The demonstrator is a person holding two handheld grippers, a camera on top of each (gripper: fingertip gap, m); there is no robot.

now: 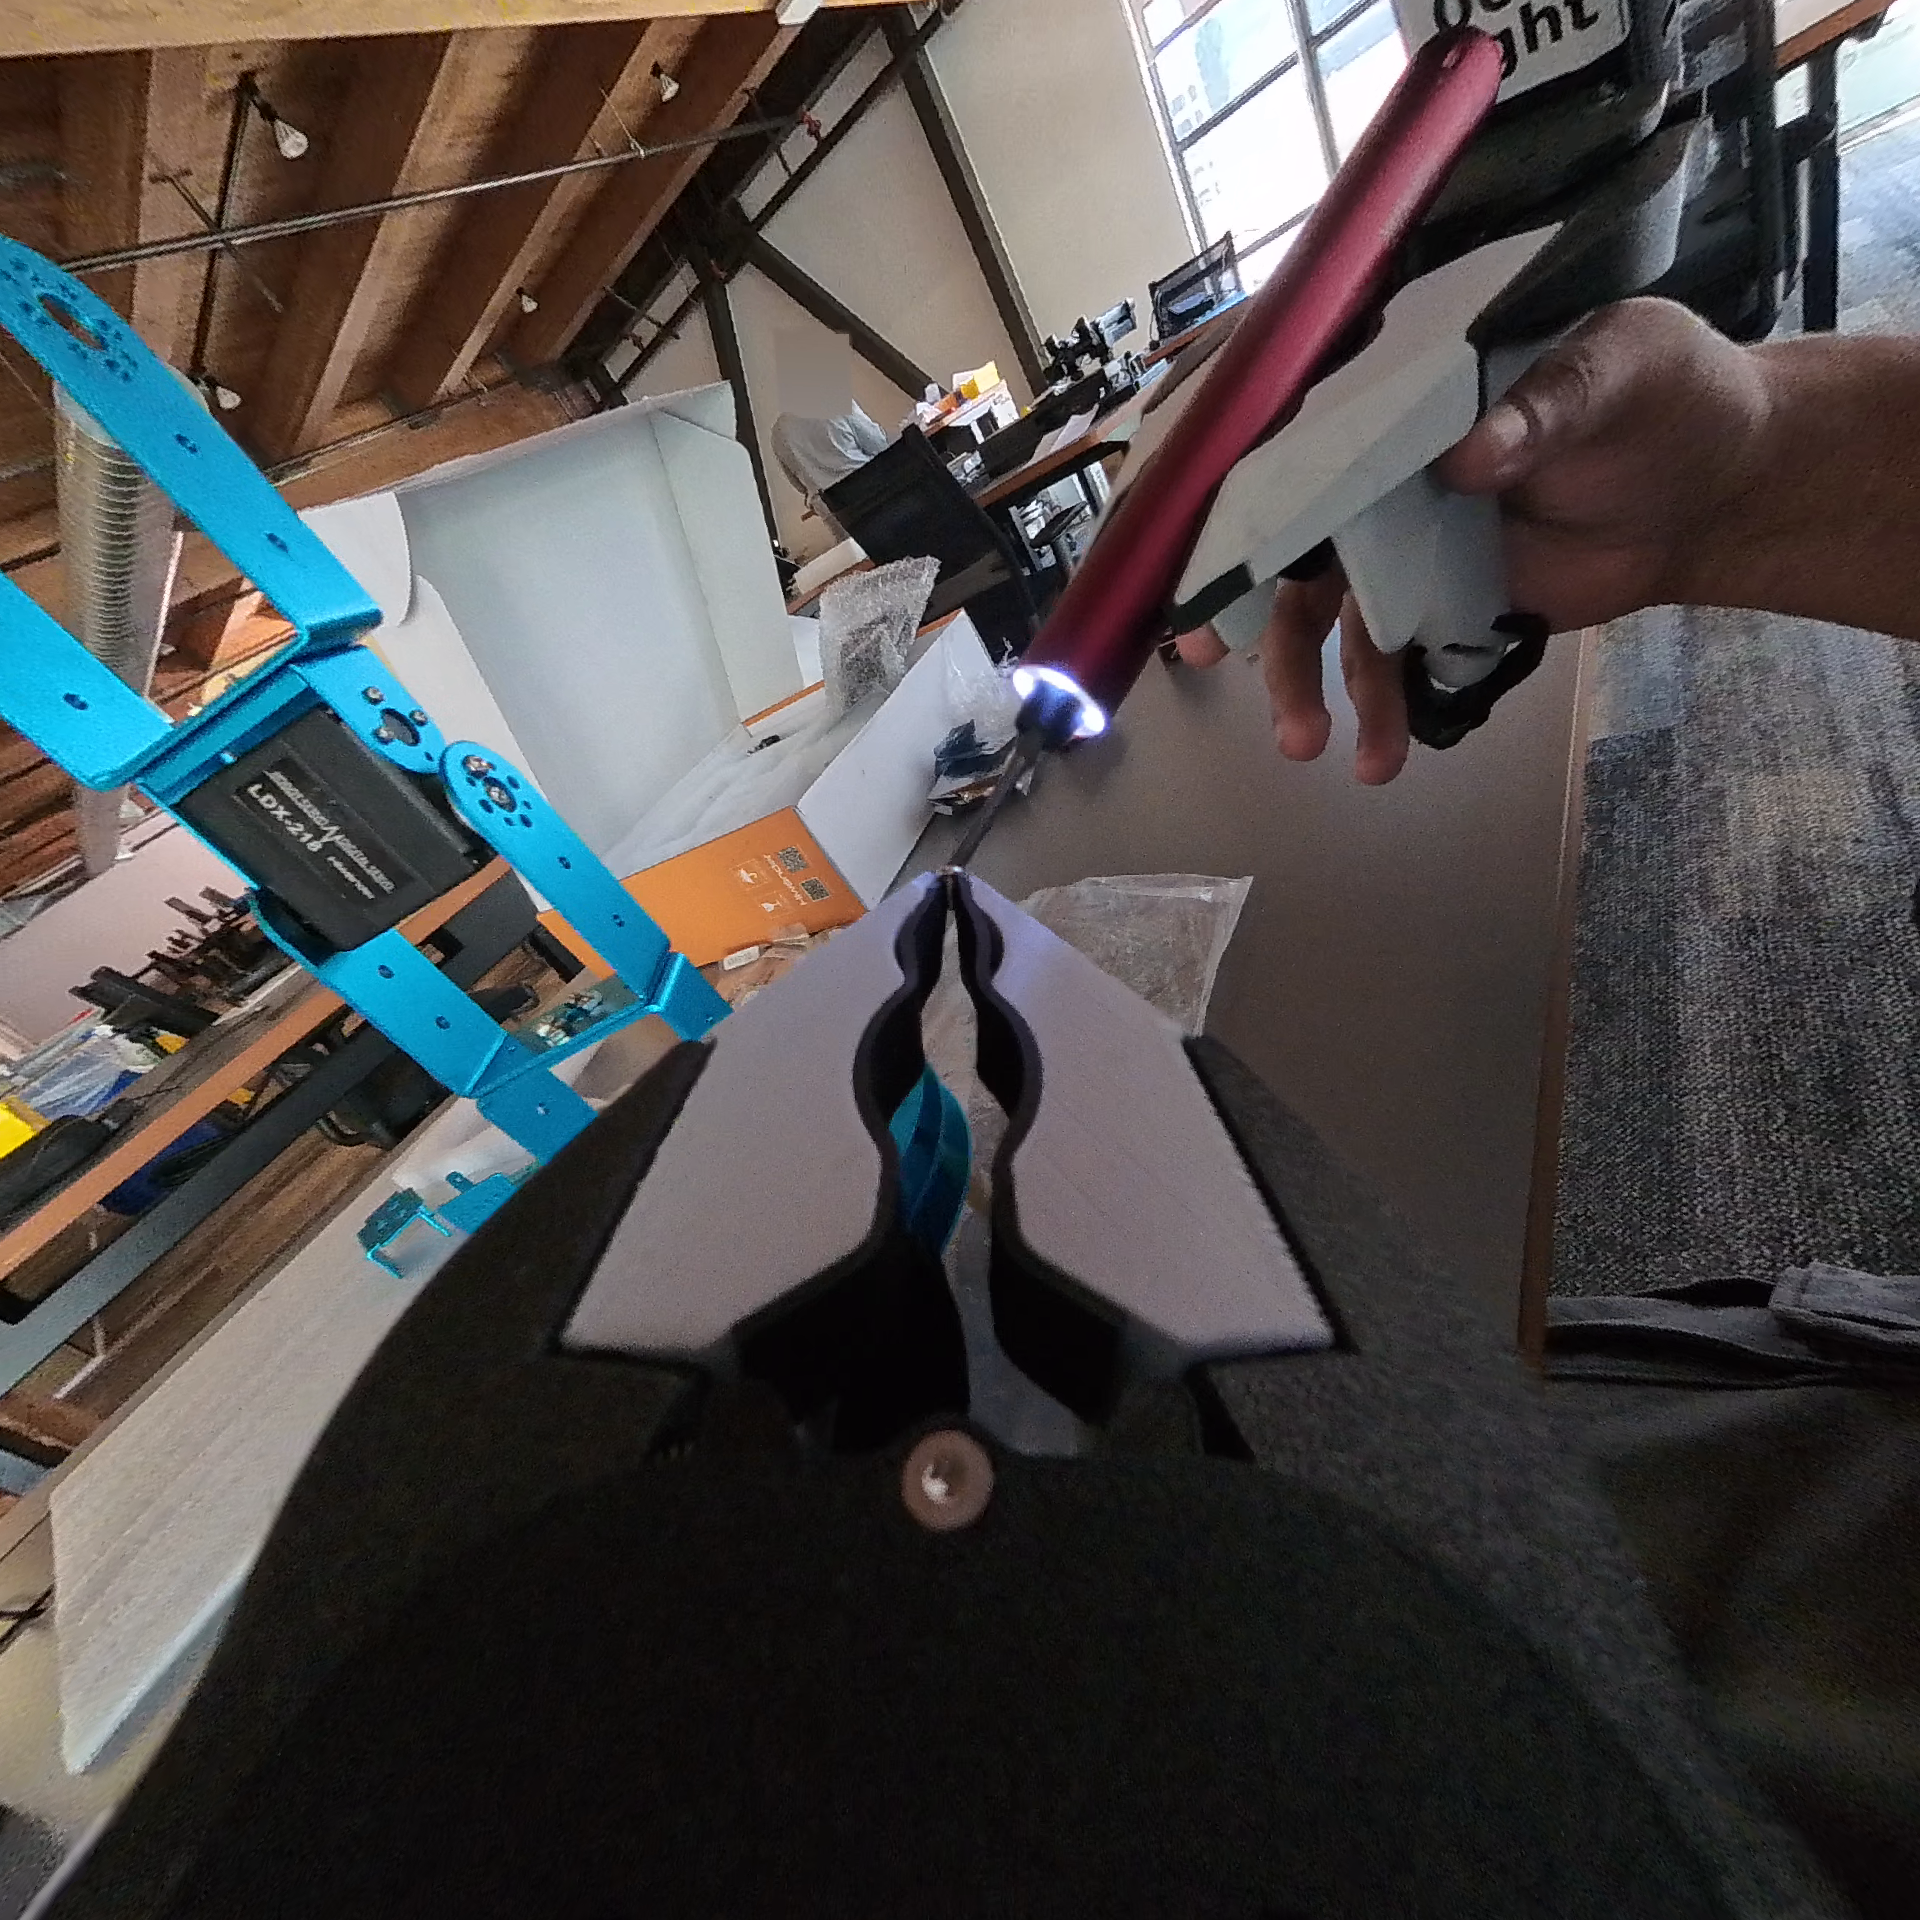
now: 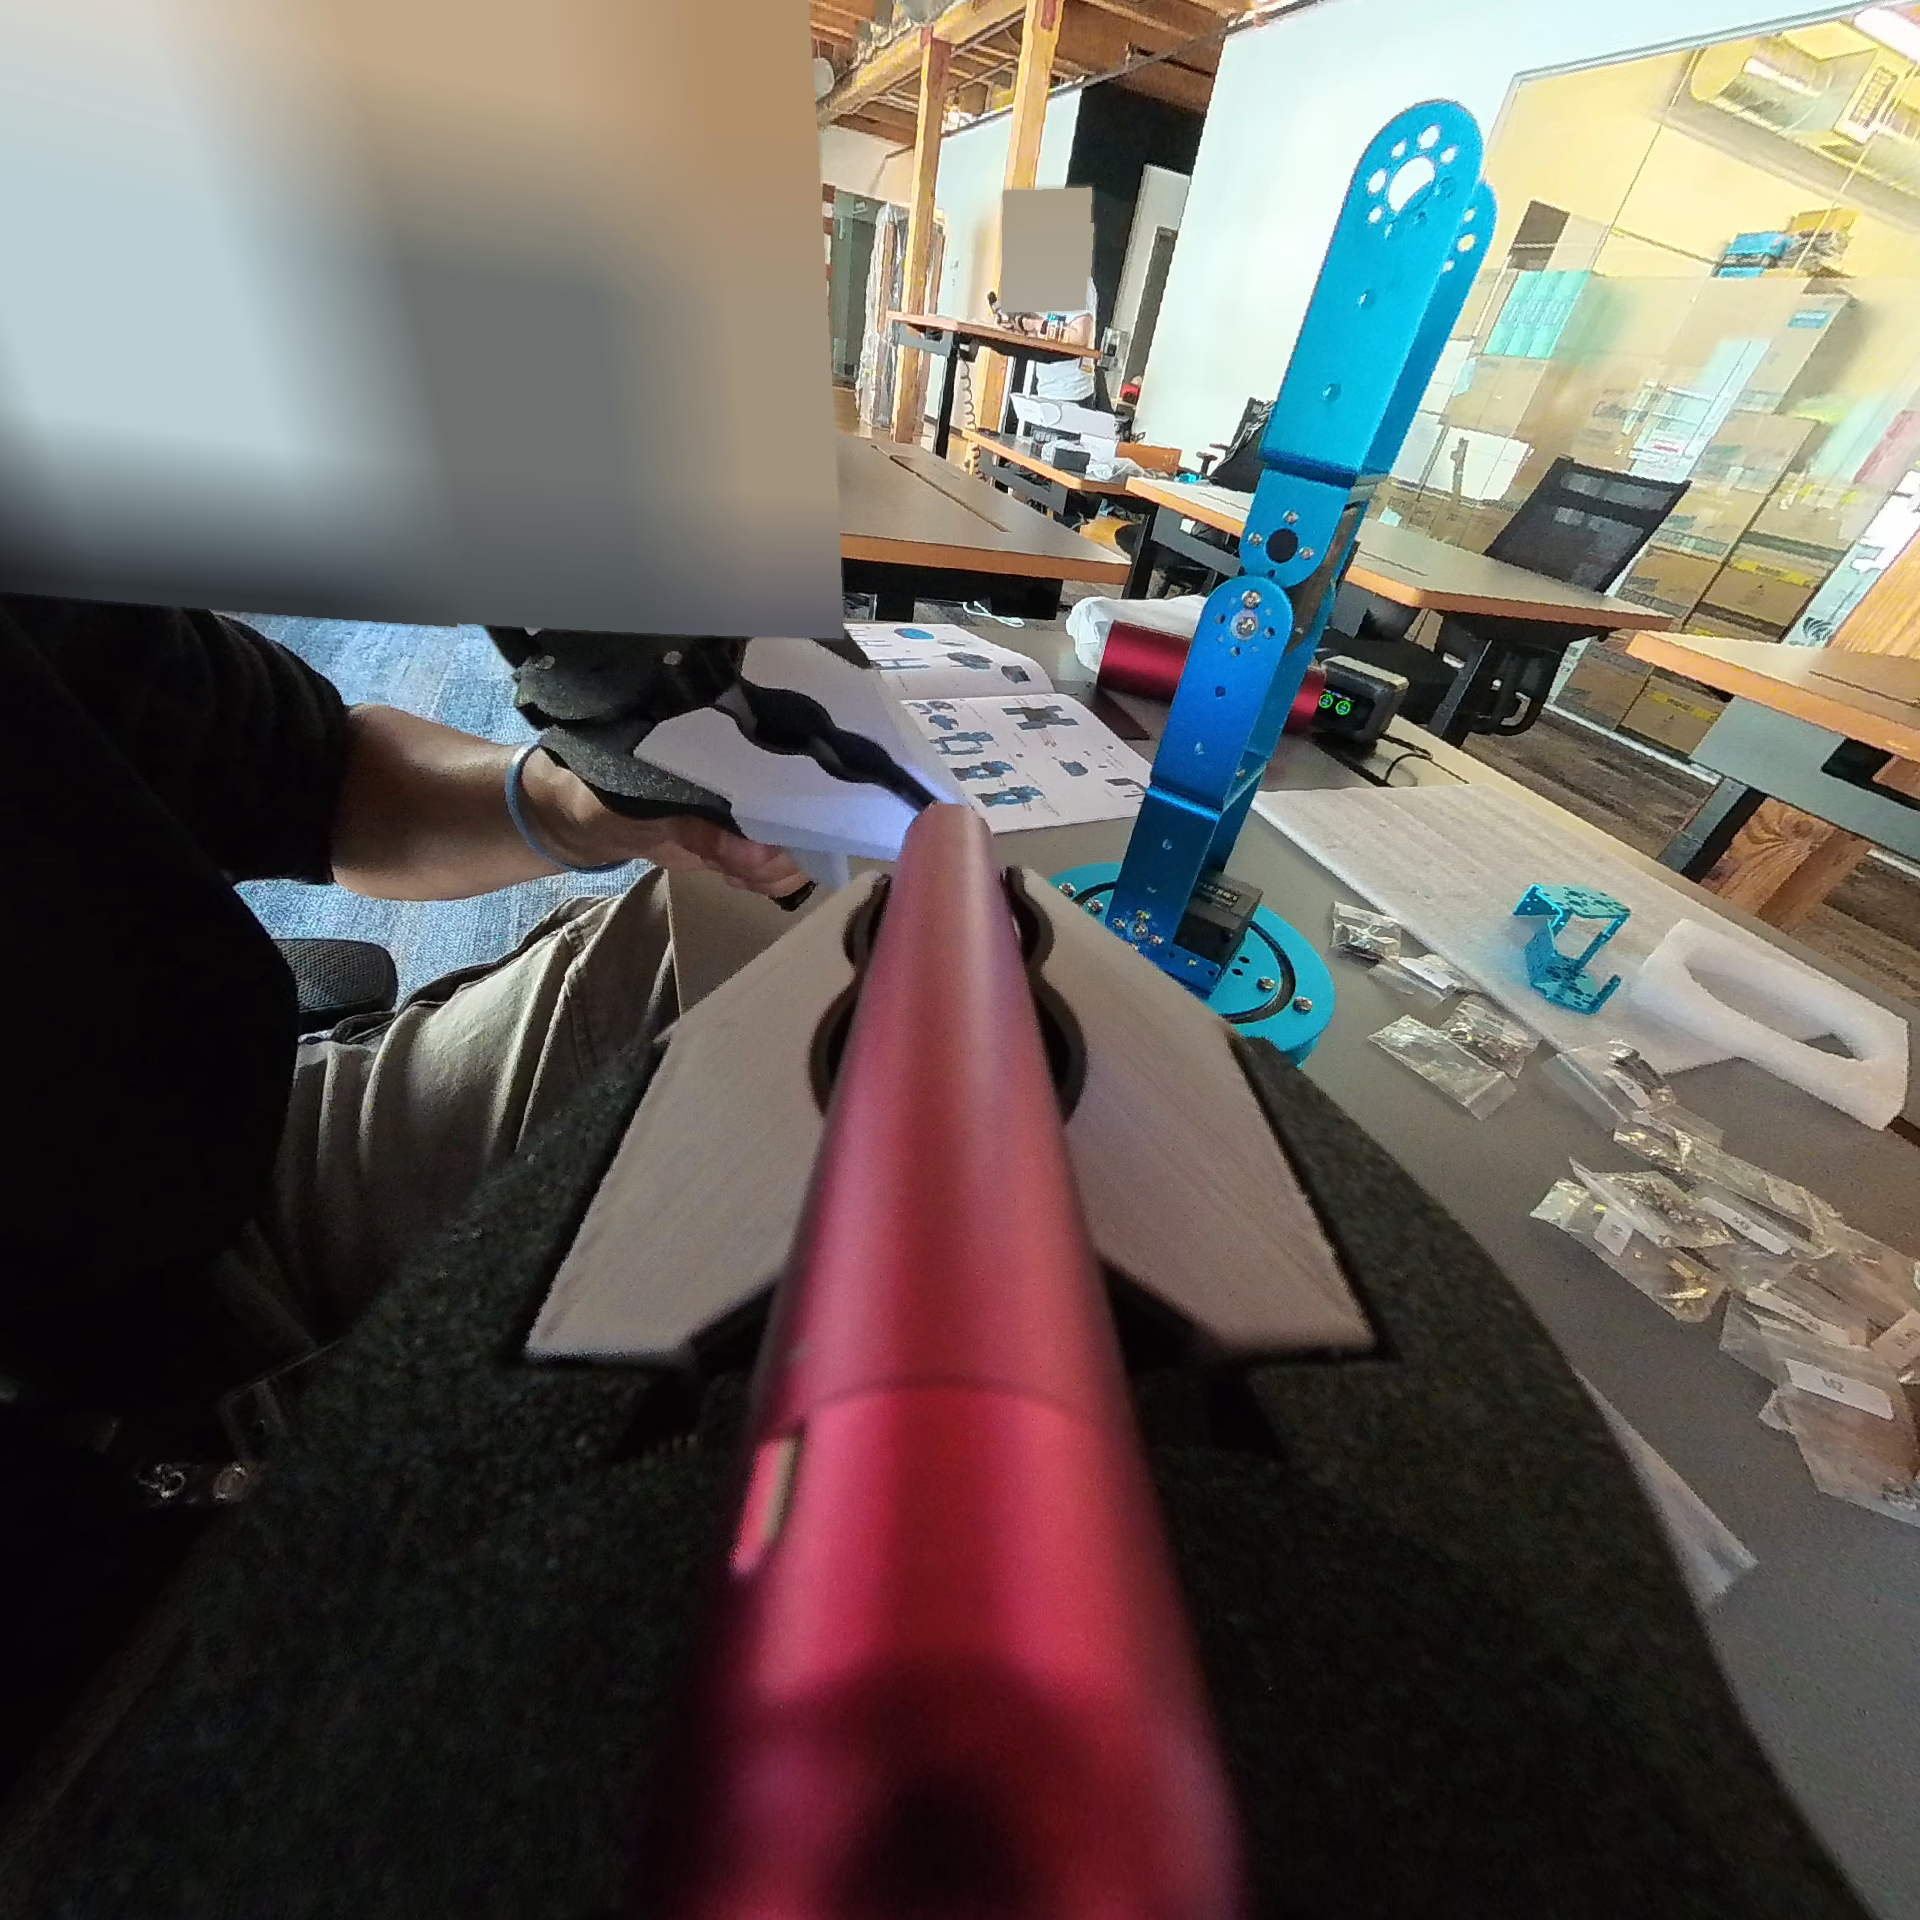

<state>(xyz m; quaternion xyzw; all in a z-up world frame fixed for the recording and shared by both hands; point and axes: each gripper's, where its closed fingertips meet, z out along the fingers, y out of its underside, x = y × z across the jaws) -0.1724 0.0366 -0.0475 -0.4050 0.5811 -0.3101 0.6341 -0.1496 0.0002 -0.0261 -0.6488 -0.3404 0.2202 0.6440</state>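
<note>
My left gripper [image 1: 948, 883] is shut, pinching a small metal screw [image 1: 949, 873] at its very tips. My right gripper [image 2: 943, 883] is shut on a red electric screwdriver [image 2: 935, 1143], which runs forward between its fingers. In the left wrist view the screwdriver [image 1: 1268, 343] comes in from the upper right with its light ring [image 1: 1060, 701] lit. Its dark bit [image 1: 992, 795] reaches down to the screw. A blue metal robot arm [image 2: 1247, 727] stands upright on a round blue base [image 2: 1278, 997] just right of both grippers. It also shows in the left wrist view [image 1: 312, 644].
Several small clear bags of hardware [image 2: 1714, 1247] lie on the dark table [image 1: 1351, 935] at right, with a blue bracket [image 2: 1569, 935] and a white foam piece [image 2: 1766, 1008]. An open instruction booklet [image 2: 997, 727] lies behind. An open white box [image 1: 623, 582] stands farther off. The gap from one gripper's tips to the other's is roughly 6 cm.
</note>
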